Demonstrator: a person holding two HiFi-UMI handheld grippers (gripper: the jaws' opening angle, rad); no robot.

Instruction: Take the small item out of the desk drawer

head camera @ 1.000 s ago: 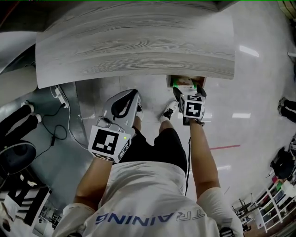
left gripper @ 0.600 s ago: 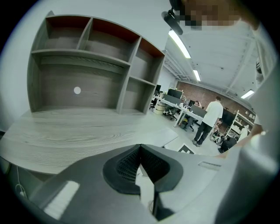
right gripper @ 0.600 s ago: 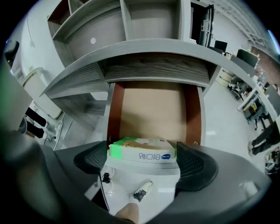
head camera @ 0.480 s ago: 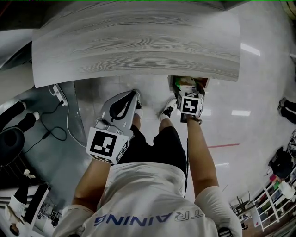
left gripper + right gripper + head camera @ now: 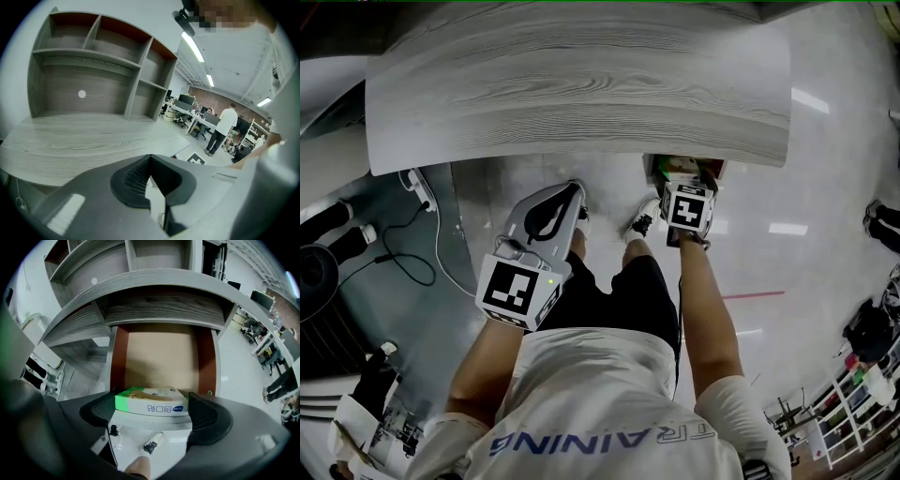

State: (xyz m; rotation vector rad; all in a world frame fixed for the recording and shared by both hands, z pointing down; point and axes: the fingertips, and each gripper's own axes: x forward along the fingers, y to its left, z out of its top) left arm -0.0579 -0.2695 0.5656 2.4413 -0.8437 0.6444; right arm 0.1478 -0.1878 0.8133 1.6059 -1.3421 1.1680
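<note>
**A:** What does the right gripper view give that the head view lacks?

**B:** The grasp. The right gripper (image 5: 151,404) has its fingers (image 5: 208,416) closed on a small white-and-green box (image 5: 152,401), with one pad at each end. The box sits at the front end of the open drawer (image 5: 159,357), over the tan drawer bottom and between reddish-brown side walls. In the head view only a corner of box and drawer shows past the marker cube (image 5: 687,208).

**A:** And the left gripper?

**B:** The left gripper (image 5: 150,161) is well apart from the drawer, on the person's left. Its fingers are pressed together on nothing. Its view alone looks across the bench (image 5: 84,140) to the shelf unit (image 5: 93,70) standing on it. Beyond lies an office with desks, standing people (image 5: 225,126) and ceiling strip lights (image 5: 192,44).

**A:** The surface and the floor?

**B:** The bench top is grey wood-grain. The floor (image 5: 825,187) is pale and glossy, with a red line (image 5: 755,297) at the right. A power strip (image 5: 417,187) and its cable lie at the left.
</note>
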